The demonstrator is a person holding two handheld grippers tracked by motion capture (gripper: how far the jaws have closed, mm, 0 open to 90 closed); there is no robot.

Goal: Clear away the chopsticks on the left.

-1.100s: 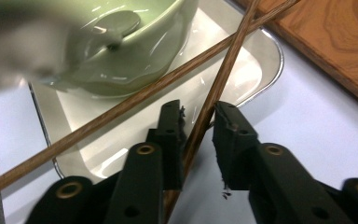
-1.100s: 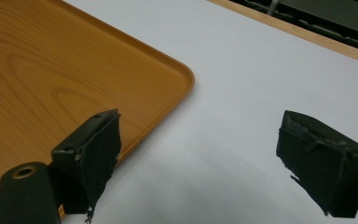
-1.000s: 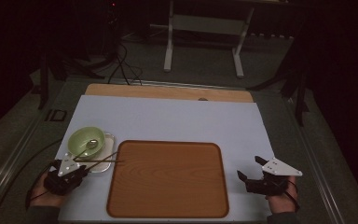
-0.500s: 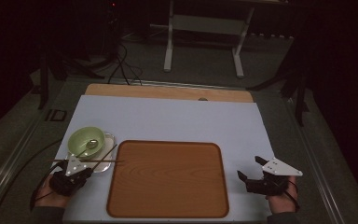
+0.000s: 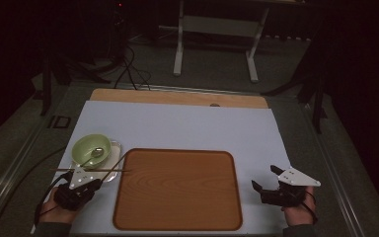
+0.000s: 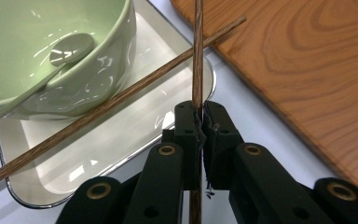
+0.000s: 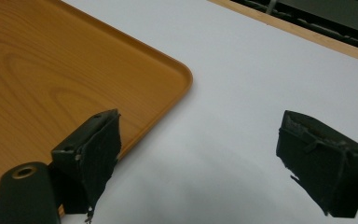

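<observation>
Two grippers sit at the near edge of the worktop (image 5: 187,123): the left gripper (image 6: 199,122) has its jaws clamped on one chopstick (image 6: 197,56), the right gripper (image 7: 200,158) rests beside the wooden tray (image 5: 177,190) with jaws spread and empty. Just beyond, a second chopstick (image 6: 121,98) lies across the small metal dish (image 6: 135,140) under the green bowl (image 6: 51,51) holding a spoon (image 6: 70,49). Judging by this, the gripped stick is being carried off; setting it on the tray likely comes next

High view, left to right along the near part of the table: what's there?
Left gripper shut on a thin wooden chopstick → large brown wooden tray → open right gripper.
</observation>
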